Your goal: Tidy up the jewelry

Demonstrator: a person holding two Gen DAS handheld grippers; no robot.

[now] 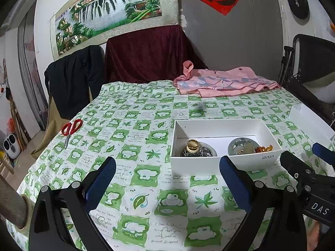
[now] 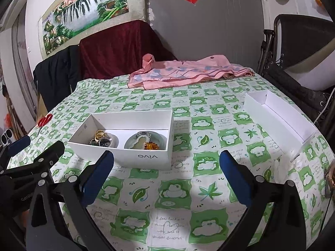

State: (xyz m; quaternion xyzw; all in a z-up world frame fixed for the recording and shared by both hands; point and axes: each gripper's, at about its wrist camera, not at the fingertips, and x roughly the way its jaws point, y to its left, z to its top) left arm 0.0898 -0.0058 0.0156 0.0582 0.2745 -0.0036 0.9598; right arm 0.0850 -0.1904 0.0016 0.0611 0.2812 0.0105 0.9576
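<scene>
A white vivo box (image 1: 247, 160) (image 2: 134, 156) sits on the green-checked tablecloth. Inside, a left dish holds gold rings (image 1: 192, 145) (image 2: 100, 134) and dark pieces. A right dish holds pale pendants (image 1: 244, 147) (image 2: 140, 142) and amber beads (image 1: 264, 148) (image 2: 151, 146). My left gripper (image 1: 167, 174) is open and empty, just in front of the box's near wall. My right gripper (image 2: 166, 163) is open and empty, in front of the box's right end. The right gripper shows at the right of the left wrist view (image 1: 309, 167).
An empty white box lid (image 2: 278, 117) (image 1: 309, 121) lies at the right table edge. Red-handled scissors (image 1: 70, 129) (image 2: 43, 122) lie at the left edge. A pink cloth (image 1: 224, 81) (image 2: 188, 73) lies at the back. Draped chairs stand behind the table.
</scene>
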